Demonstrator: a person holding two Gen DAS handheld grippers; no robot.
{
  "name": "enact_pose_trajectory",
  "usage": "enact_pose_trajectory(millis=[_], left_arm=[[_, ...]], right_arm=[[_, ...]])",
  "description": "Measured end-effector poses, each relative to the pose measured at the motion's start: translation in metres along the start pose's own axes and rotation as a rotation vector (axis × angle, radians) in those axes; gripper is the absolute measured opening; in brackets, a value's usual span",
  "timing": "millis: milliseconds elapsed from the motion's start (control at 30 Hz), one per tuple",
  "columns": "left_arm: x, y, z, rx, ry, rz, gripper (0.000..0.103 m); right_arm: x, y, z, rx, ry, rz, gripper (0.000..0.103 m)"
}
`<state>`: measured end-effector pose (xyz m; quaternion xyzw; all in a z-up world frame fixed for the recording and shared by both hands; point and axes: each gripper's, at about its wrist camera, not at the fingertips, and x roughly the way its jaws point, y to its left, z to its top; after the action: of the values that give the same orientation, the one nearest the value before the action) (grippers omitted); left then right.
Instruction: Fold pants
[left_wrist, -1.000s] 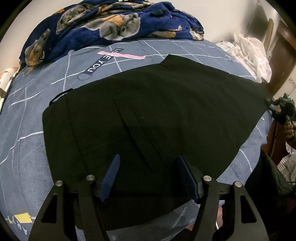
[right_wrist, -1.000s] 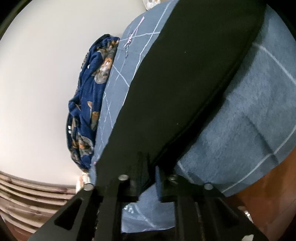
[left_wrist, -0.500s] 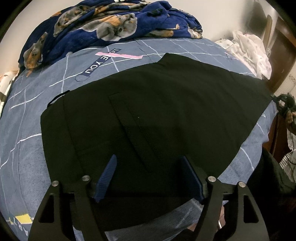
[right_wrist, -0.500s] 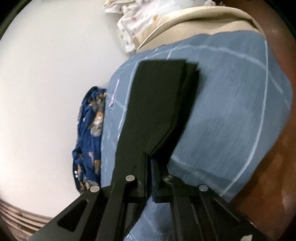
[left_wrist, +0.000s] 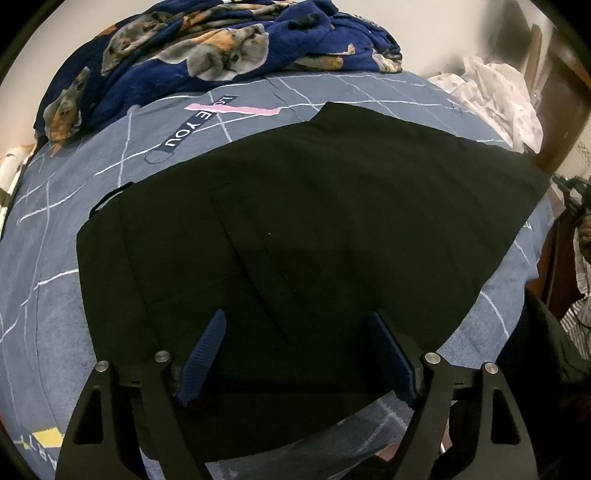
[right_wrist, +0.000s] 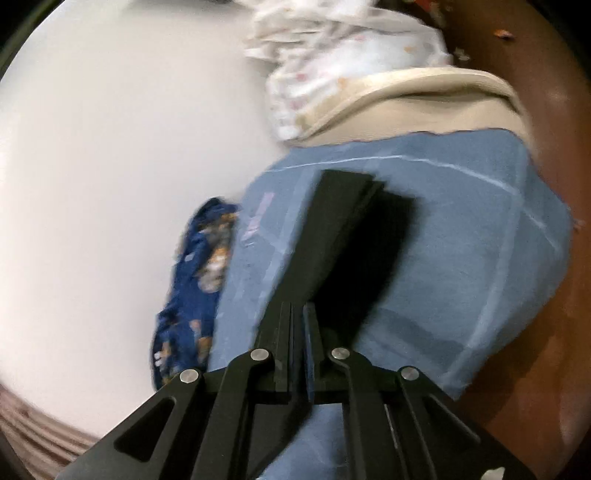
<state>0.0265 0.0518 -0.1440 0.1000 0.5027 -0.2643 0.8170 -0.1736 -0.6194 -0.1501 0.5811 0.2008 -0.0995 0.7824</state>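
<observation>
The left black two-finger claw (left_wrist: 295, 350) hovers with its blue-padded fingers spread wide apart, while the right black claw (right_wrist: 297, 332) is clamped on black fabric.

From my left wrist view, black fabric pants (left_wrist: 314, 236) lie flat across the blue grid-lined bedsheet (left_wrist: 48, 258). A navy dog-print fleece blanket (left_wrist: 207, 51) sits heaped at the far edge; crumpled white cloth (left_wrist: 498, 99) lies far right. My left gripper (left_wrist: 295, 343) hangs over the pants' near edge.
</observation>
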Motion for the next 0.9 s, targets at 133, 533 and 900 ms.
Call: enact_pose_trajectory(millis=[133,533,900], left_arm=[[0.001,-0.002,0.0,0.001,-0.004,0.002,0.081],[0.001,0.001,-0.001,0.005,-0.018,-0.009,0.085],[0.001,0.001,-0.002,0.001,-0.019,-0.003,0.087]], right_arm=[[0.034,0.038,-0.027,-0.182,0.164,-0.002,0.008],[0.084,0.034,-0.058,-0.37,0.353,-0.199,0.0],[0.079,0.063,-0.025,-0.43,0.261,-0.198,0.012]])
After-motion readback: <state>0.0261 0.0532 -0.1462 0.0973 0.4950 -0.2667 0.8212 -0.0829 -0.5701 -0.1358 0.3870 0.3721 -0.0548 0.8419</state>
